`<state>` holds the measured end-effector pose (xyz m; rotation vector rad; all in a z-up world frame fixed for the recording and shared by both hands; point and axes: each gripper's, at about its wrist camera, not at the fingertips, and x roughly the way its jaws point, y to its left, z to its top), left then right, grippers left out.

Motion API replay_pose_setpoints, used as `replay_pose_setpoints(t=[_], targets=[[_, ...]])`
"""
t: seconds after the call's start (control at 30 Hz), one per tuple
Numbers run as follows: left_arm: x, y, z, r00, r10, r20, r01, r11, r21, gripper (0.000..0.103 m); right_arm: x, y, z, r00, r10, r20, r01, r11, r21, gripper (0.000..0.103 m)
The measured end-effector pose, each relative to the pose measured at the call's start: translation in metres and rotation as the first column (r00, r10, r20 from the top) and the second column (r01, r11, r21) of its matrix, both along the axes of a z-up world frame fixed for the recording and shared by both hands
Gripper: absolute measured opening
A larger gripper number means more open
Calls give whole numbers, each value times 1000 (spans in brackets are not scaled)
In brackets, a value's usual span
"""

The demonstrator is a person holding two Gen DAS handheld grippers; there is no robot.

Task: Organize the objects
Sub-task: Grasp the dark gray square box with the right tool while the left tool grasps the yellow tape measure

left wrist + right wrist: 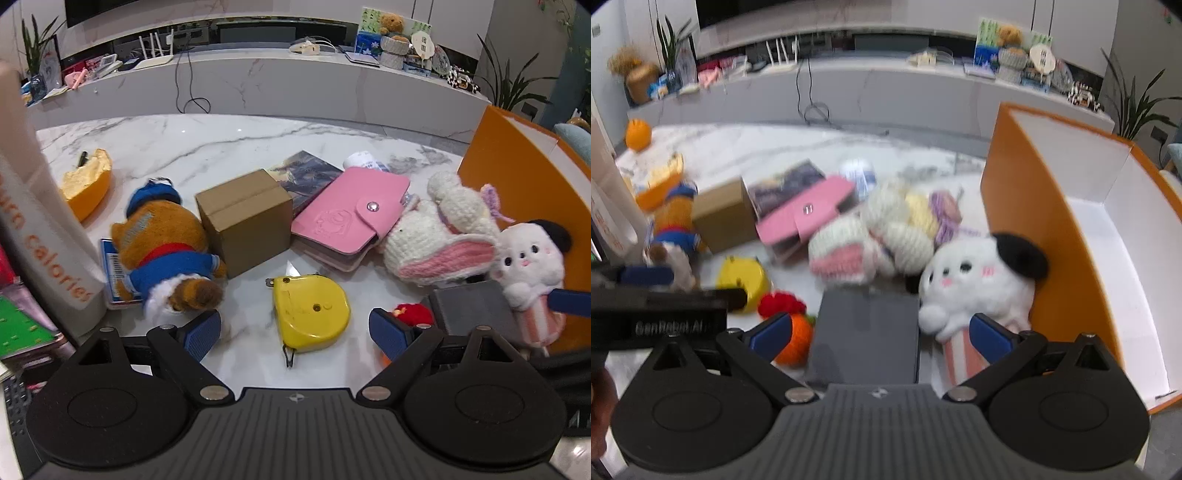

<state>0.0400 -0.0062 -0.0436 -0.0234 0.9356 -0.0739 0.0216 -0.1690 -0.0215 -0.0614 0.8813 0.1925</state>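
Clutter for sorting lies spread on a marble worktop (pixel 207 144), ahead of two grippers that both tilt downward over it. Left gripper (pixel 295 332): fingers wide apart, nothing between the pads; a yellow tape measure (pixel 310 314) lies just ahead of the gap, on the worktop. Beyond its left finger a brown plush bear in blue clothes (pixel 166 251) lies against a cardboard box (pixel 247 221); farther ahead a pink snap wallet (pixel 347 218) leans on a dark picture book (pixel 306 173). Ahead of its right finger sit a red knitted piece (pixel 413 314) and a grey flat box (pixel 472 310). Farther right are a crocheted white rabbit (pixel 439 236) and a white plush with a black ear (pixel 532 258), the latter touching an orange bin (pixel 517 177). Far left, an orange bowl-like shell (pixel 86 184) rests on the worktop beside a tall white carton (pixel 44 229).

Right gripper (pixel 882 332): fingers likewise spread, holding nothing; the grey flat box (pixel 868 332) lies between and just ahead of them, untouched. The white plush (pixel 979 280) lies by its right finger, against the orange bin (pixel 1034 206), whose white interior is open to the right. A knitted carrot (pixel 796 339) lies beside its left finger. The view is motion-blurred. The left gripper's body (pixel 665 295) enters from the left.
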Motion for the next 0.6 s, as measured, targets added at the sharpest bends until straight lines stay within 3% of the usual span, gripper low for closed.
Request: replay_pose_setpoints(t=[0.2, 0.3, 0.6], targets=[[8, -9, -20, 1000, -4, -14, 5, 998, 64, 102, -7, 17, -15, 997, 67, -24, -70, 989, -131, 102], [12, -8, -23, 1000, 13, -17, -11, 998, 68, 101, -5, 19, -23, 991, 78, -110, -88, 991, -96, 90], [14, -7, -25, 1000, 28, -2, -28, 998, 56, 101, 3, 16, -35, 995, 28, -91, -36, 996, -85, 90]])
